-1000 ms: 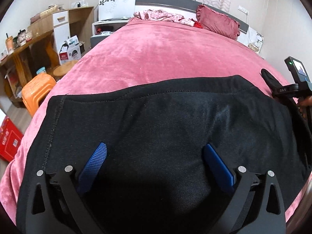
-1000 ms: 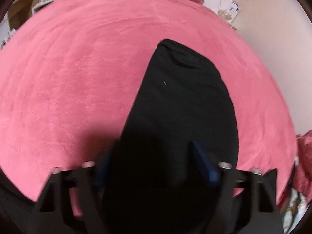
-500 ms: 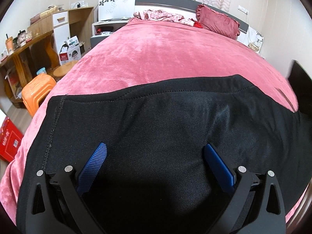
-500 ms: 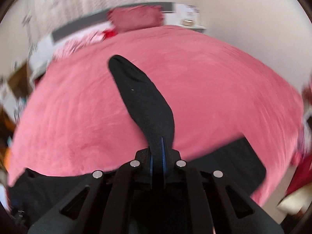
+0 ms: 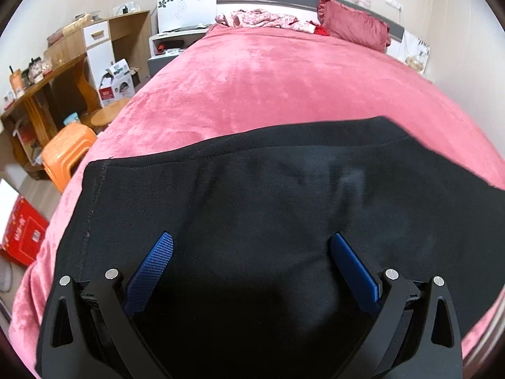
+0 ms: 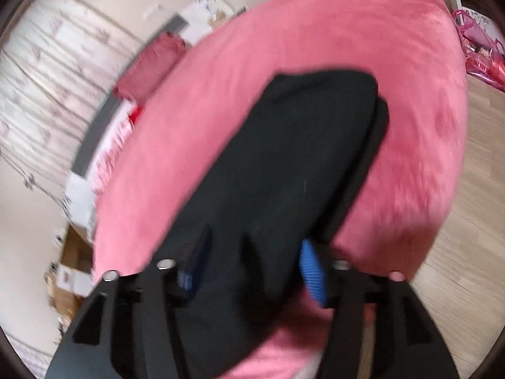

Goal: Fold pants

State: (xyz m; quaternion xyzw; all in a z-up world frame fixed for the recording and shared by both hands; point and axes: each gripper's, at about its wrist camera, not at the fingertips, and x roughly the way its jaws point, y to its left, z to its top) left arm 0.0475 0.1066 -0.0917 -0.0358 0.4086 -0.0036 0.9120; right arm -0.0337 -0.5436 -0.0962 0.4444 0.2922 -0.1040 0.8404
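Black pants [image 5: 268,195] lie flat across the near part of a pink bed [image 5: 284,72]. My left gripper [image 5: 252,246] is open just above the black cloth, with its blue pads [image 5: 151,271] spread wide and nothing between them. In the blurred right wrist view the pants [image 6: 300,158] lie folded in two layers on the bed [image 6: 315,47] near its edge. My right gripper [image 6: 252,249] is open over the near end of the cloth, blue pads [image 6: 311,268] apart.
A red pillow [image 5: 353,25] and floral clothes [image 5: 268,20] lie at the headboard. An orange stool [image 5: 64,154], a wooden desk [image 5: 53,72] and a red box [image 5: 22,233] stand left of the bed. Wooden floor [image 6: 473,189] and a pink bag [image 6: 483,53] lie past the bed's edge.
My right gripper closed on a pant leg, carried it over onto the rest of the pants, then opened and let go. The left gripper has stayed open in place.
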